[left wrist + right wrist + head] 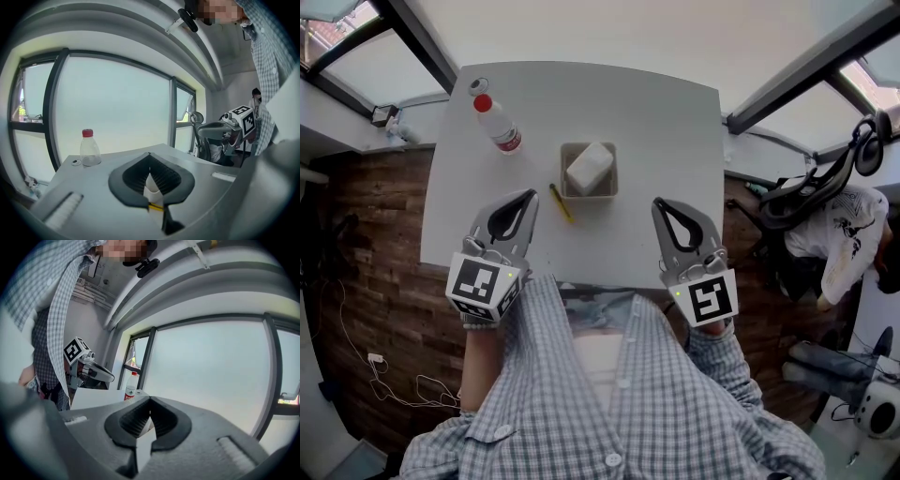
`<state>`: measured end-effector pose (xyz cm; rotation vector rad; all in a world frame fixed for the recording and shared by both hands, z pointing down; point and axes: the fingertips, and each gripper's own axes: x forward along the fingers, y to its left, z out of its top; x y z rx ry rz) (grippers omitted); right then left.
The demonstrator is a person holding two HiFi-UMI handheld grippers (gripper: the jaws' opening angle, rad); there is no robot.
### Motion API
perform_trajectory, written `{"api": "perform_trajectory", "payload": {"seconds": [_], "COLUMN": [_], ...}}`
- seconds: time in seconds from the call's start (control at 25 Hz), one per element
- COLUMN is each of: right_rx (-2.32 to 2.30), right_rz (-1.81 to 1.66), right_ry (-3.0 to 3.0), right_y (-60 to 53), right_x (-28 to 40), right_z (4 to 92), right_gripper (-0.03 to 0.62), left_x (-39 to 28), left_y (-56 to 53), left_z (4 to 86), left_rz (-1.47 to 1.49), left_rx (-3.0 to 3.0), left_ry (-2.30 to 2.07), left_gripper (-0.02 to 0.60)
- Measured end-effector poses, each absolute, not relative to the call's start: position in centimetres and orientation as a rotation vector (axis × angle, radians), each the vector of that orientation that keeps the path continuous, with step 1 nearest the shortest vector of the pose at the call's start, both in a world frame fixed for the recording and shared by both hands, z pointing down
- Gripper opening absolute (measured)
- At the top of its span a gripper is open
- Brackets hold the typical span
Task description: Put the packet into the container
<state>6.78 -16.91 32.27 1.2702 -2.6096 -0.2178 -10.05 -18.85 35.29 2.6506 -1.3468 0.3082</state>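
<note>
A white packet lies tilted inside the square beige container at the middle of the white table. Both grippers hover over the table's near edge, apart from the container. My left gripper is at its lower left, jaws shut with nothing between them. My right gripper is at its lower right, jaws also shut and empty. In the left gripper view the closed jaws frame a sliver of the white container. In the right gripper view the jaw tips meet.
A yellow pen lies just left of the container. A clear bottle with a red cap lies at the table's far left, a small ring beside it. An office chair with a garment stands to the right.
</note>
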Motion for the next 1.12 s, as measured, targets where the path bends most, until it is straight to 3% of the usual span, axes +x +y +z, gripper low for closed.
{"api": "perform_trajectory", "payload": {"seconds": [1.12], "right_rx": [1.215], "right_rz": [-0.223], "right_ry": [-2.600], "right_y": [-16.6], "right_x": [6.6], "right_z": [32.8], "right_gripper": [0.001], "left_x": [-8.5], "left_y": [-19.0], "left_z": [35.4], "left_rz": [0.333], "left_rx": [2.689], "left_ry": [-1.288], "left_gripper": [0.000]}}
